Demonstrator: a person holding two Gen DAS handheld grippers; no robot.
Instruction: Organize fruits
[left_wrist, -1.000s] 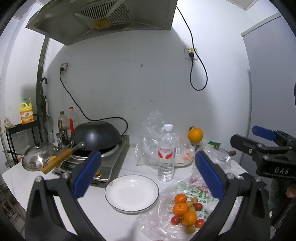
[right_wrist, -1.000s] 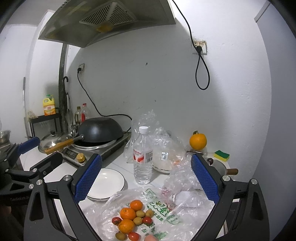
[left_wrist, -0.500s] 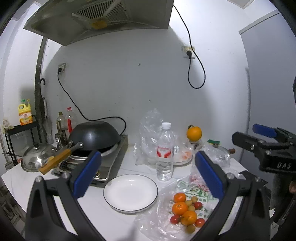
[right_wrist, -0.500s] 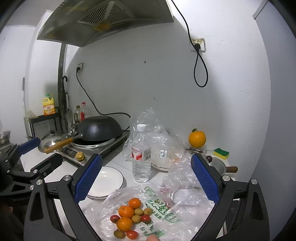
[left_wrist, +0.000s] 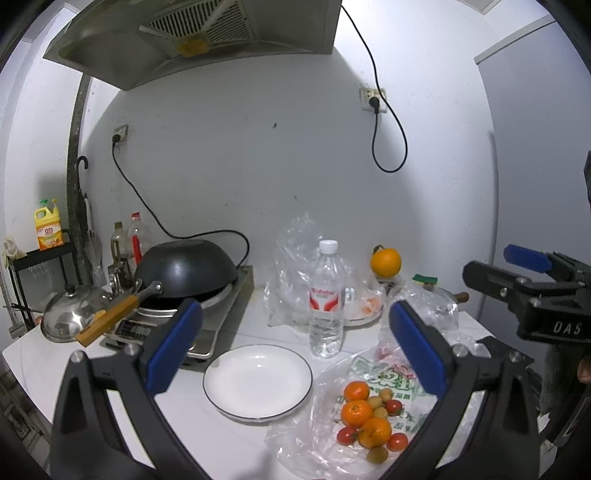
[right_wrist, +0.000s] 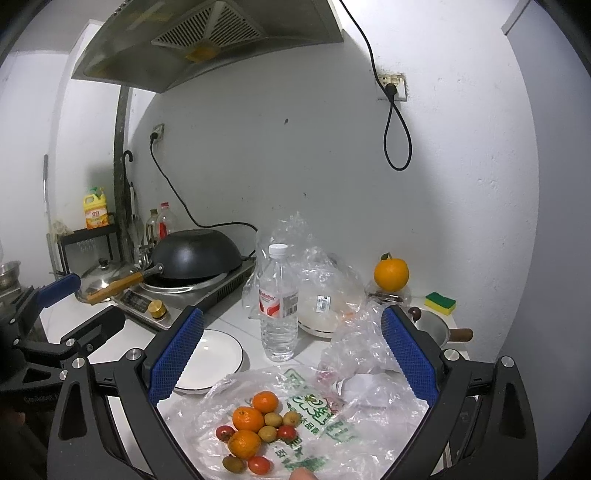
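On the white desk (left_wrist: 229, 435) against a white wall, an induction cooker (left_wrist: 207, 325) carries a black wok (left_wrist: 186, 267), under a range hood (left_wrist: 192, 40). Nearer the front sits a white plate (left_wrist: 257, 381), bare, with a water bottle (left_wrist: 325, 299) standing just behind its right edge and a crumpled clear bag (left_wrist: 291, 266) behind that. A large orange (left_wrist: 385, 262) rests well back near the wall.

The fruit pile (left_wrist: 369, 417), small oranges, red tomatoes and pale round fruits, lies on a flattened plastic bag (left_wrist: 391, 376) just right of the plate. The left gripper (left_wrist: 291, 345) has its jaws spread wide with nothing between them; it hangs above the desk, with the plate and bottle framed between the blue pads and the fruit low and to the right, under the right pad. The right gripper (right_wrist: 291, 354) is likewise wide apart and empty, and the fruit pile (right_wrist: 255, 428) lies low between its pads, slightly left of centre.

The right wrist view alone shows a yellow-green sponge (right_wrist: 439, 302) in full and a small pan with a wooden handle (right_wrist: 434, 328) at the desk's right end, plus a fingertip at the bottom edge. The left wrist view shows the right gripper from the side at far right; the right wrist view shows the left gripper at far left.
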